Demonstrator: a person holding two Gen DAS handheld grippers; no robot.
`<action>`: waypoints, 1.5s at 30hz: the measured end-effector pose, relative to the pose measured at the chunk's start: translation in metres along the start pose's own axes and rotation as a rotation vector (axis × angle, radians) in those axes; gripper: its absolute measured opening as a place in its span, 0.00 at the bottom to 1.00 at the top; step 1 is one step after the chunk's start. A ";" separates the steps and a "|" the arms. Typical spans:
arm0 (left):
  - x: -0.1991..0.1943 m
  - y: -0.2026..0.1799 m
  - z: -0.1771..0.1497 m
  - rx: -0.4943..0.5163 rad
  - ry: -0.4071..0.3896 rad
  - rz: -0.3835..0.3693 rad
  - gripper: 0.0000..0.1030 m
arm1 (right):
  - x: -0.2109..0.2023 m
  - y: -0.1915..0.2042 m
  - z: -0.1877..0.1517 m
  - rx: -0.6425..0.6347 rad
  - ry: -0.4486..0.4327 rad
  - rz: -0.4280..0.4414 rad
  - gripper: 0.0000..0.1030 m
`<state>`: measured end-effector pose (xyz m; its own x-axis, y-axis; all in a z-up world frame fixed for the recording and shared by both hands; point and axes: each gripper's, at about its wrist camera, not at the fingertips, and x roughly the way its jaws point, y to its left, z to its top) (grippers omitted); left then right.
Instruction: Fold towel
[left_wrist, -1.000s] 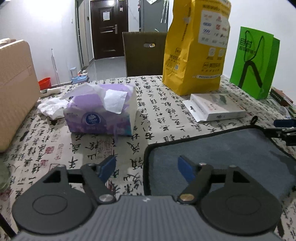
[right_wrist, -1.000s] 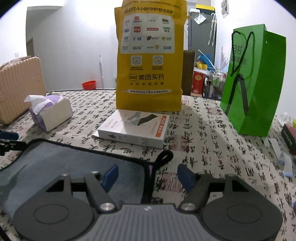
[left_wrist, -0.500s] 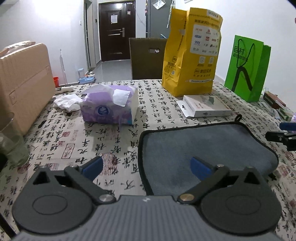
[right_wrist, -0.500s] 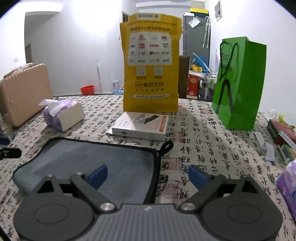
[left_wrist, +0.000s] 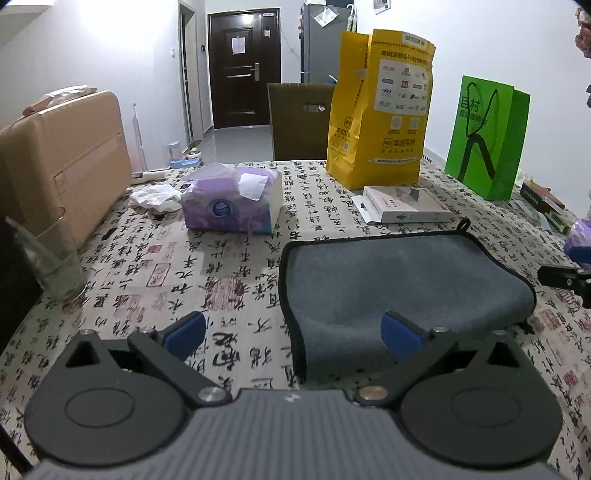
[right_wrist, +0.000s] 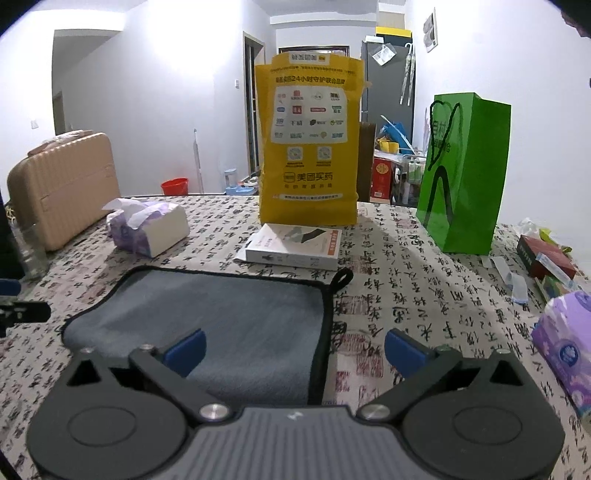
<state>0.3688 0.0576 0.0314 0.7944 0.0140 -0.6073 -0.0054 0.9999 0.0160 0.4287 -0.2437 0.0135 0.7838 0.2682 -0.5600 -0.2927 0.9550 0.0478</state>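
Both tongs hang spread and empty, left tongs (left_wrist: 291, 332) and right tongs (right_wrist: 293, 347), above the grey towel (left_wrist: 399, 280). It lies doubled on the surface (left_wrist: 229, 266), apparently 1 fold done; further folds may remain.

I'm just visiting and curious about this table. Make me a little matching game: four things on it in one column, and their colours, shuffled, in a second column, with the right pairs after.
Things:
1. towel
2. tall paper bag
3. gift bag
4. tissue pack

Colours:
A. green
B. purple
C. grey with a black edge
D. yellow

Pairs: 1-C, 2-D, 3-A, 4-B
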 end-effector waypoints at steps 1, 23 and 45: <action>-0.004 0.000 -0.002 0.000 -0.002 0.001 1.00 | -0.004 0.001 -0.003 0.002 -0.002 0.001 1.00; -0.080 -0.010 -0.042 0.010 -0.056 -0.017 1.00 | -0.084 0.026 -0.036 0.006 -0.061 0.016 1.00; -0.146 -0.020 -0.083 0.002 -0.128 -0.045 1.00 | -0.146 0.055 -0.074 -0.002 -0.104 0.041 1.00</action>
<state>0.2024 0.0360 0.0542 0.8649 -0.0319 -0.5009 0.0326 0.9994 -0.0075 0.2581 -0.2401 0.0367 0.8235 0.3193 -0.4689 -0.3271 0.9426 0.0673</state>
